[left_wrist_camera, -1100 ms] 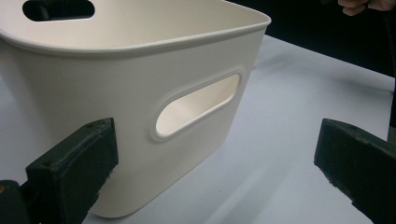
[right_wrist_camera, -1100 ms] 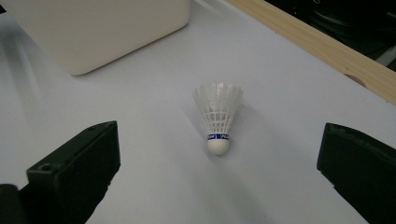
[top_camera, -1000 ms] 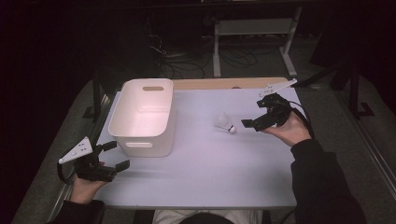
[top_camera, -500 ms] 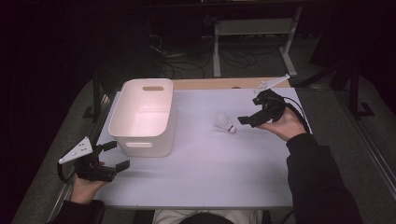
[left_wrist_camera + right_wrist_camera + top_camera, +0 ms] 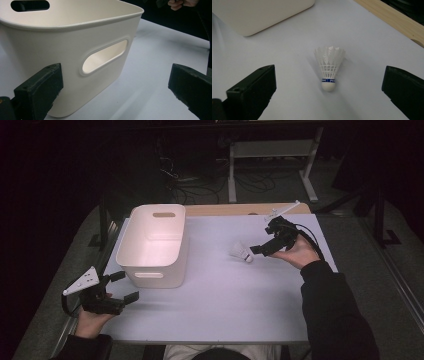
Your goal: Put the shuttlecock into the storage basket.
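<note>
Since the earlier frame the right hand has been edging leftward toward the shuttlecock, while the left one has been keeping its place at the near left corner. Going left to right: the left gripper (image 5: 119,286) is resting low with its fingers (image 5: 37,93) spread apart and empty, pointing at the handle side of the white bin (image 5: 155,245); the shuttlecock (image 5: 242,253) is lying on the surface (image 5: 215,305) to the right of the bin, apart from it, with its cork end toward the right gripper (image 5: 260,251), whose fingers (image 5: 252,91) are standing wide apart on either side of it. Trouble may be coming from the approach: a finger could be nudging the light shuttlecock so that it rolls away, or the fingers could be closing on the feather skirt and crushing it rather than gripping the cork.
</note>
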`<state>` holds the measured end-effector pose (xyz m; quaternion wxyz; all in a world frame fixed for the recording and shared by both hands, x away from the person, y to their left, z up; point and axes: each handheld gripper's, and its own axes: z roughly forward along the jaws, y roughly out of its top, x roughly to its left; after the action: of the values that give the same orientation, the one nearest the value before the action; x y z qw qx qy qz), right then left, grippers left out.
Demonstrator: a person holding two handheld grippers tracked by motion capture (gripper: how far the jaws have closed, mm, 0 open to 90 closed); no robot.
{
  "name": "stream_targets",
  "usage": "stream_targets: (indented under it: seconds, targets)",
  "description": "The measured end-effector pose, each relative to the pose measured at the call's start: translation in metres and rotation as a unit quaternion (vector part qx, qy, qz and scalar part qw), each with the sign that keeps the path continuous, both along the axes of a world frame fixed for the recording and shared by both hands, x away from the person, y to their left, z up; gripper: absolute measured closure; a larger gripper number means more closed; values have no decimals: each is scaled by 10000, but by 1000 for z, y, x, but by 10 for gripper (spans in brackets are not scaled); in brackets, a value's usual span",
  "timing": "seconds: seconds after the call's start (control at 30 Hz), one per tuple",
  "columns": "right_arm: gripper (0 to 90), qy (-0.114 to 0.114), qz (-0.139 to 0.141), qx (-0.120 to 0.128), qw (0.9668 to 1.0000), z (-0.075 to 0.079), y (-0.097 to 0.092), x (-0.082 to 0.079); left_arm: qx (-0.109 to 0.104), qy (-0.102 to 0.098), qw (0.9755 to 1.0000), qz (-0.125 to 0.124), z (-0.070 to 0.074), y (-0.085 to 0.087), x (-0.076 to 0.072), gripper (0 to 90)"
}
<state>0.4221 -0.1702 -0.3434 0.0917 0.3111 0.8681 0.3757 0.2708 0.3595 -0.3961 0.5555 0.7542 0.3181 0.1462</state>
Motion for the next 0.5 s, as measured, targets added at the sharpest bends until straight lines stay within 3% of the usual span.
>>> stream_targets:
  seconds: [0.5]
  targets:
    - [0,184,17,-121,9998,-16,3,13,3,2,10000,-5,0,0,0,0]
